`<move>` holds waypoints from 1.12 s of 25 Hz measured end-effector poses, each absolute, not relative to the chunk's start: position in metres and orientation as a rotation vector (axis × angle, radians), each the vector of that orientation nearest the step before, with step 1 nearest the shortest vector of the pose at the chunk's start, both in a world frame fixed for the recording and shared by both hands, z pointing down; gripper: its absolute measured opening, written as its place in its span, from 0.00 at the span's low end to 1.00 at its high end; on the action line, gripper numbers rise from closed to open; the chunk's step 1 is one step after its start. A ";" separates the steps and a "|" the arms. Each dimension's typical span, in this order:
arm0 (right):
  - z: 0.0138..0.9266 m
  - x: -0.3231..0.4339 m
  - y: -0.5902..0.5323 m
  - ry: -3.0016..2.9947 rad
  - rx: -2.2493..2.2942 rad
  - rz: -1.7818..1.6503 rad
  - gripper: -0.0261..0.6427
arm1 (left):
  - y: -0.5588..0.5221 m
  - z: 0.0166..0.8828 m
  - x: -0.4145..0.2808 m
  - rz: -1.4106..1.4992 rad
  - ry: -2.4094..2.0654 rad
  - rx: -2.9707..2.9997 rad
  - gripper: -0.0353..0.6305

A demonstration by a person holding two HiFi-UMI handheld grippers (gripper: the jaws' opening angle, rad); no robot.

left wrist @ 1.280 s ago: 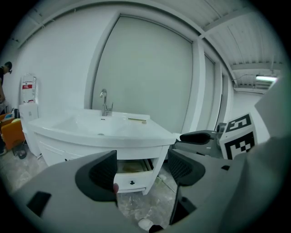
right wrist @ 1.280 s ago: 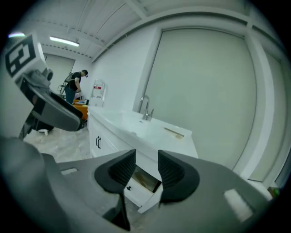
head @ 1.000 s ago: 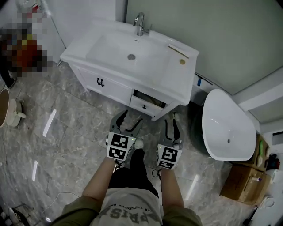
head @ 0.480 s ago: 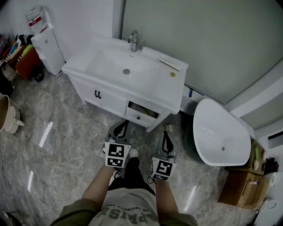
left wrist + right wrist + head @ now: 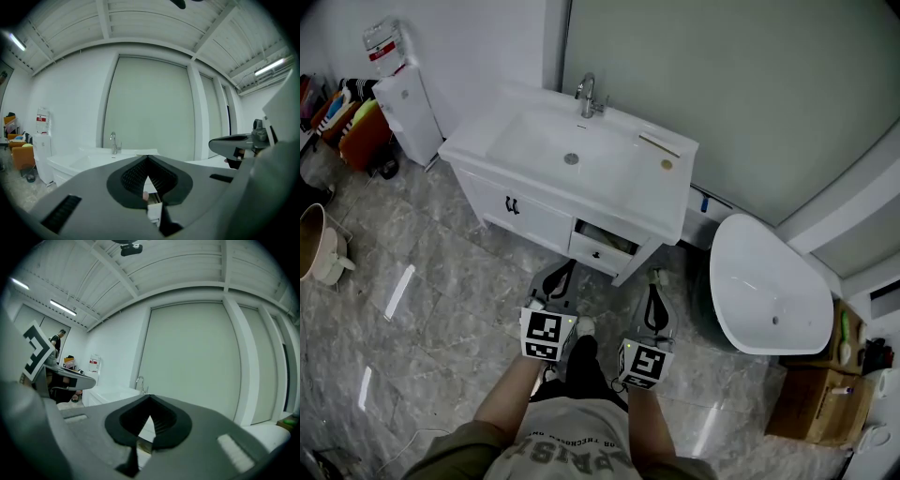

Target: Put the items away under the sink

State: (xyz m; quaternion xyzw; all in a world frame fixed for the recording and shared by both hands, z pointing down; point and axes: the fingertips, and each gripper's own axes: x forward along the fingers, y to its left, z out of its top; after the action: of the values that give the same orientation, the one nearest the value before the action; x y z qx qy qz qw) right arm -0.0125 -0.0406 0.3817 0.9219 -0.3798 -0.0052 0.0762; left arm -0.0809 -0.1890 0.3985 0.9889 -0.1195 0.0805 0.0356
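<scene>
The left gripper (image 5: 563, 269) and the right gripper (image 5: 654, 277) are both clenched and empty. The left gripper's jaws have just been closing and now meet with nothing between them, and the right gripper's jaws are pressed together the same way. Both point level at the white cabinet (image 5: 492, 183) that carries the sink (image 5: 546, 150).

The things to put away are probably the two on the counter to the right of the sink. One is a slim stick (image 5: 660, 143) and the other a small round piece (image 5: 667, 164) (too small to tell what either is). They lie ahead of the grippers and higher, on the right-hand side, so the right gripper is the nearer one. The stick's long axis runs along the back of the counter, across the line the gripper points along. Jaws coming straight in could therefore close across its narrow width.

A drawer (image 5: 602, 247) stands partly open below the counter, straight ahead and between the two grippers. The closed doors (image 5: 530, 214) with their dark handle (image 5: 513, 205) sit further left, nearer the left gripper. My guess is that the left gripper opens the storage while the right one fetches.
</scene>
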 end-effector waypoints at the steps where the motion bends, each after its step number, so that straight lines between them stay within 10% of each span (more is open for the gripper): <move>1: 0.380 -0.013 -0.041 -1.136 2.765 -0.021 0.04 | -0.188 0.397 -0.081 0.242 -0.364 3.044 0.07; 28: 0.355 -0.012 -0.046 -1.022 2.744 -0.113 0.04 | -0.192 0.382 -0.076 0.224 -0.365 3.043 0.07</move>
State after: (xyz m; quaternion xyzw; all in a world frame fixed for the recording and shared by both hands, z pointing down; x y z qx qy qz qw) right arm -0.0122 -0.0456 0.3545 0.9312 -0.3468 -0.0383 0.1052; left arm -0.0756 -0.1920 0.3817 0.9896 -0.1188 0.0729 0.0345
